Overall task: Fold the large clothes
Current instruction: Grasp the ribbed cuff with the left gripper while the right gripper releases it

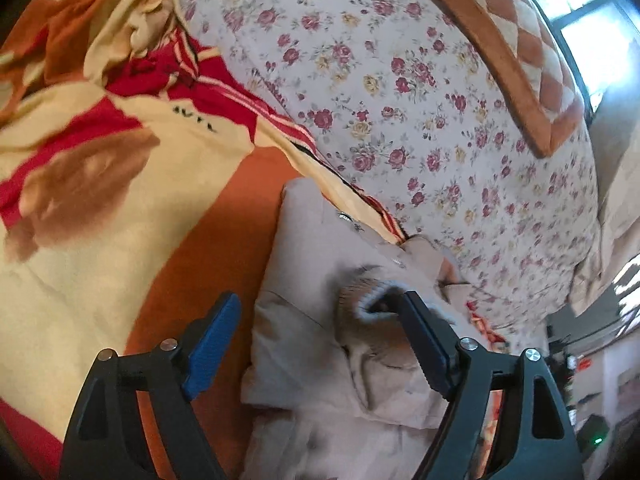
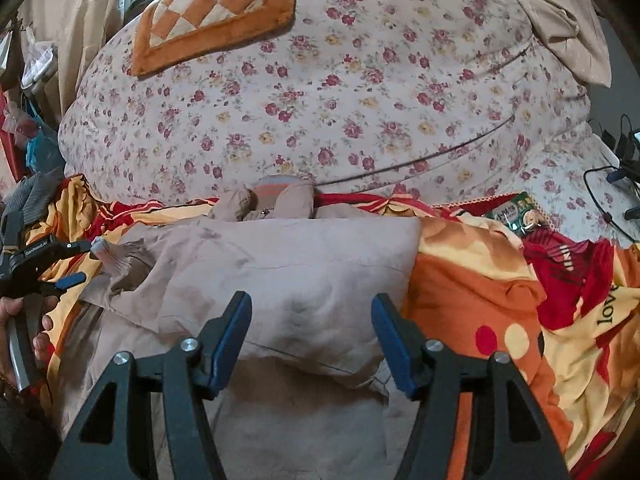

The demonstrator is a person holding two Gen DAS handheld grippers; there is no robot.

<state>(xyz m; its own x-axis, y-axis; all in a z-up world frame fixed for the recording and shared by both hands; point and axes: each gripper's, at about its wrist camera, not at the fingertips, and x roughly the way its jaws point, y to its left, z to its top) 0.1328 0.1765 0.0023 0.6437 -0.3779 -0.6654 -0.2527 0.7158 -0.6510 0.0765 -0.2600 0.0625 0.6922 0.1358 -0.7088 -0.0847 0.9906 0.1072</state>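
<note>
A beige garment lies partly folded on an orange, yellow and red blanket. Its sleeve with a grey ribbed cuff sticks out at the garment's left side. My left gripper stands open there; the cuff rests against one finger only, and the other pad is well clear of it. My right gripper hovers open over the garment's folded middle, nothing between its pads. The collar end is bunched at the far edge.
A thick floral quilt rises behind the garment, with a checkered orange cushion on it. A green packet and black cables lie at the right. A person's hand holds the left gripper's handle.
</note>
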